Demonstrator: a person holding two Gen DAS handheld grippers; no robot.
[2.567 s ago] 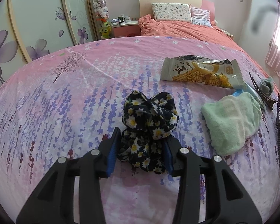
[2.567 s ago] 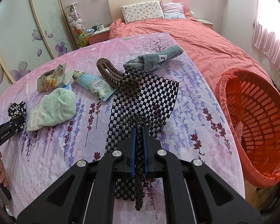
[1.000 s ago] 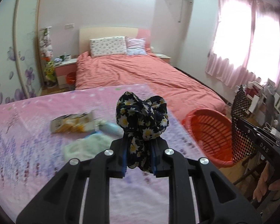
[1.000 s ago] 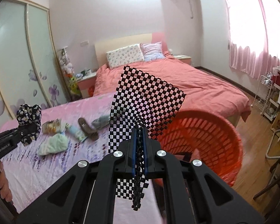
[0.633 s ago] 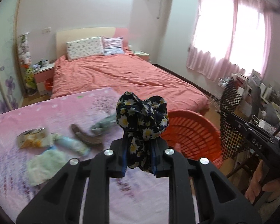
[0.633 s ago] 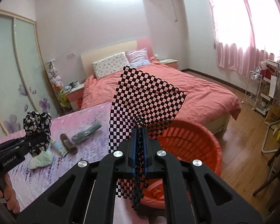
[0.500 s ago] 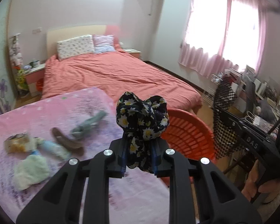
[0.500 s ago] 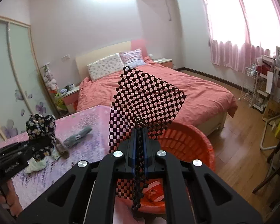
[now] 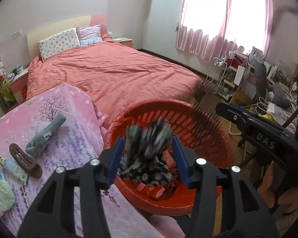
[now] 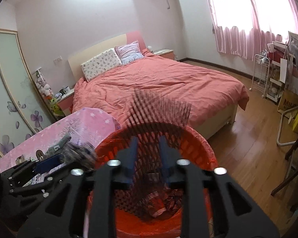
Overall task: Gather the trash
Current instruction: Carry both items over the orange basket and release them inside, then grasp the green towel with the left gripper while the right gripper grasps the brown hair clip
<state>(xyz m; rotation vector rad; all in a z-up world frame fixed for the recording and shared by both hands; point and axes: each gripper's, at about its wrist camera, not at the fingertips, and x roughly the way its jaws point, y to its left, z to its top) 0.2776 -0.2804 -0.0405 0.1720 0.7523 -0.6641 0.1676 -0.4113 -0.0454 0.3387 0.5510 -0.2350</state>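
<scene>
In the left wrist view my left gripper (image 9: pixel 147 141) hangs over the red basket (image 9: pixel 190 107), its jaws opening. The dark floral cloth (image 9: pixel 147 152) is a blur between the blue pads, loose and dropping toward the basket. My right gripper (image 10: pixel 148 138) is above the same red basket (image 10: pixel 205 141), jaws also opening. The black checkered mat (image 10: pixel 161 109) streaks down between them, free of the pads. Each gripper shows in the other's view, the right gripper (image 9: pixel 248 119) at the right and the left gripper (image 10: pixel 45 164) at the lower left. Crumpled wrappers lie in the basket bottom.
A table under a pink lavender-print cloth (image 9: pixel 73 107) sits left of the basket and bears a grey sock (image 9: pixel 45 132), a brown hair clip (image 9: pixel 25 160), a tube (image 9: pixel 14 168) and a green towel (image 9: pixel 2 196). A red-covered bed (image 9: pixel 113 73) lies behind, with a wooden floor and cluttered racks at the right.
Both grippers have swung from the table to above the basket and tipped downward. Their jaws have parted, letting go of the floral cloth and the checkered mat, which now blur downward.
</scene>
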